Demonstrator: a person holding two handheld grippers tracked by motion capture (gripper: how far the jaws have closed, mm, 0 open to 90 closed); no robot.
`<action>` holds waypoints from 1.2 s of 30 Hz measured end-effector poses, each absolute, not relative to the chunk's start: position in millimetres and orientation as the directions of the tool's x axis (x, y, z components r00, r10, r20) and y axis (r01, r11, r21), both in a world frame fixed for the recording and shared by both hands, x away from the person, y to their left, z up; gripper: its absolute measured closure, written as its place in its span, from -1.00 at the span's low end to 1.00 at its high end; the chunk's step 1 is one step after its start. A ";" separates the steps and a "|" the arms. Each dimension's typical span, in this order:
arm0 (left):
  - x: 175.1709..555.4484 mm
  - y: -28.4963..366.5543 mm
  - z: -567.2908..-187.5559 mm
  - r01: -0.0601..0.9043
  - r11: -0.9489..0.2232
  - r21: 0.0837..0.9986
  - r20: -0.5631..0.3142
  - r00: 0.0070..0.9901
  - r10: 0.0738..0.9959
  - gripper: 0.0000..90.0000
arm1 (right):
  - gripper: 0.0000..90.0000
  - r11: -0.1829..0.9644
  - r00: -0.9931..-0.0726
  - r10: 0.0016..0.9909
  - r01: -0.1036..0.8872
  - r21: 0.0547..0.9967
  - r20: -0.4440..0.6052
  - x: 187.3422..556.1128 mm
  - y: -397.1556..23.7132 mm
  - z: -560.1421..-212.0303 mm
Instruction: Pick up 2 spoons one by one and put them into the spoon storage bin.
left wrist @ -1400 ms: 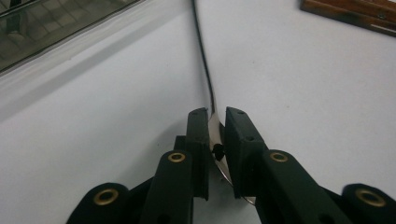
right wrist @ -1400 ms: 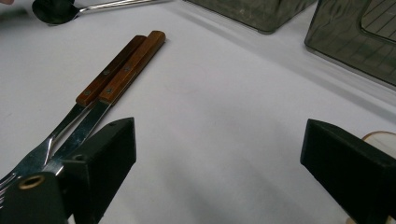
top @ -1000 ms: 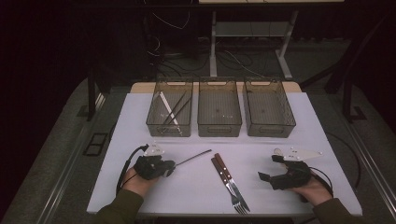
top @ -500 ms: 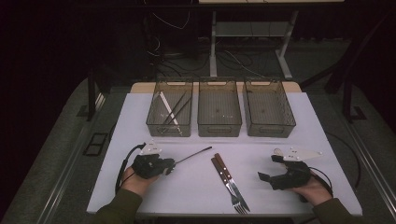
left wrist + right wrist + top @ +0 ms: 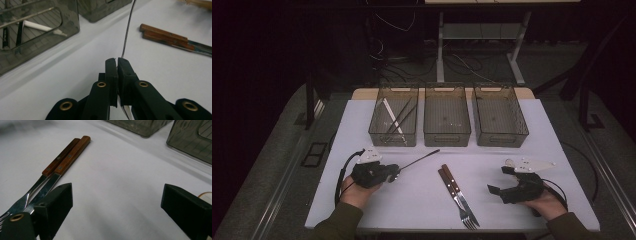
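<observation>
The left gripper [image 5: 396, 172] pinches one end of a thin dark stick [image 5: 128, 27]. The stick points away toward one o'clock, at the middle bin [image 5: 447, 134]. The left bin [image 5: 393, 137] holds a white stick and dark ones. The right gripper [image 5: 495, 189] rests on the white table [image 5: 422, 200], its jaws spread wide. Two wooden-handled forks [image 5: 63, 157] lie at its ten o'clock, side by side.

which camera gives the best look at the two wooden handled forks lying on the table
The right gripper view: the two forks lie close, showing rivets, wood handles and steel necks. The high view shows them whole but small, tines toward the person. The left gripper view catches just the handles and part of the steel.
</observation>
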State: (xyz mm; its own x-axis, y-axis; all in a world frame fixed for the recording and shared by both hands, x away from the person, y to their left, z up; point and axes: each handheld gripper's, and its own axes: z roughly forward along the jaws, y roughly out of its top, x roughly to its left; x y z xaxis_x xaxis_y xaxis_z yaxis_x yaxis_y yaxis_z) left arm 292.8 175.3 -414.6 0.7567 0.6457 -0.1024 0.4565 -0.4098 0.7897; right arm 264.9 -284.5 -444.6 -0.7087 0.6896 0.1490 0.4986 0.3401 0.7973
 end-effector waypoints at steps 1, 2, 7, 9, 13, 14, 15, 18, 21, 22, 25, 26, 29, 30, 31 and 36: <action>293.0 174.7 -413.8 0.452 -0.404 0.795 -0.102 0.756 0.646 0.93 | -0.77 0.340 -0.709 0.690 0.499 0.797 0.149 264.9 -284.5 -444.7; 293.3 174.5 -412.8 0.448 -0.407 0.796 -0.097 0.758 0.645 0.93 | -0.77 0.341 -0.708 0.690 0.499 0.797 0.149 264.9 -284.6 -444.7; 295.7 172.6 -409.6 0.444 -0.389 0.807 -0.099 0.751 0.653 0.93 | -0.77 0.340 -0.708 0.691 0.500 0.796 0.150 265.1 -284.7 -444.7; 297.8 170.8 -407.3 0.443 -0.375 0.814 -0.104 0.747 0.656 0.93 | -0.77 0.341 -0.708 0.690 0.500 0.796 0.149 265.3 -284.7 -444.7; 303.9 163.8 -402.3 0.425 -0.375 0.824 -0.092 0.753 0.652 0.93 | -0.77 0.342 -0.708 0.690 0.502 0.795 0.151 265.3 -284.4 -444.8; 305.2 161.4 -401.6 0.422 -0.374 0.826 -0.090 0.753 0.651 0.93 | -0.77 0.342 -0.708 0.690 0.502 0.795 0.151 265.3 -284.4 -444.9; 306.7 159.7 -400.8 0.418 -0.377 0.826 -0.086 0.756 0.649 0.93 | -0.77 0.342 -0.708 0.690 0.502 0.794 0.150 265.3 -284.5 -444.8; 310.0 156.2 -399.2 0.417 -0.358 0.835 -0.103 0.758 0.644 0.93 | -0.77 0.342 -0.707 0.691 0.503 0.794 0.151 265.5 -284.8 -445.1; 313.5 152.4 -396.4 0.413 -0.346 0.842 -0.109 0.760 0.641 0.93 | -0.77 0.343 -0.707 0.691 0.503 0.793 0.149 265.9 -284.7 -445.3; 315.5 150.5 -395.3 0.409 -0.344 0.845 -0.108 0.760 0.640 0.93 | -0.77 0.344 -0.708 0.691 0.502 0.793 0.149 265.8 -284.4 -445.4; 319.9 146.8 -392.6 0.400 -0.339 0.851 -0.103 0.761 0.641 0.93 | -0.77 0.345 -0.708 0.690 0.501 0.794 0.147 265.4 -284.1 -445.3; 321.3 145.4 -391.5 0.400 -0.336 0.853 -0.103 0.760 0.642 0.93 | -0.77 0.344 -0.707 0.691 0.502 0.793 0.148 265.3 -284.4 -445.2; 326.0 141.8 -388.6 0.392 -0.328 0.860 -0.102 0.760 0.642 0.93 | -0.77 0.343 -0.706 0.692 0.503 0.794 0.148 265.5 -285.1 -445.2; 327.5 140.6 -387.9 0.389 -0.330 0.860 -0.098 0.761 0.642 0.93 | -0.77 0.343 -0.706 0.692 0.502 0.794 0.148 265.6 -285.2 -445.2; 328.8 139.2 -387.1 0.389 -0.329 0.860 -0.098 0.760 0.643 0.93 | -0.77 0.342 -0.706 0.692 0.503 0.794 0.149 265.5 -285.1 -445.2; 336.6 132.9 -383.7 0.380 -0.320 0.868 -0.094 0.758 0.645 0.93 | -0.77 0.342 -0.706 0.692 0.503 0.794 0.149 265.3 -285.0 -445.1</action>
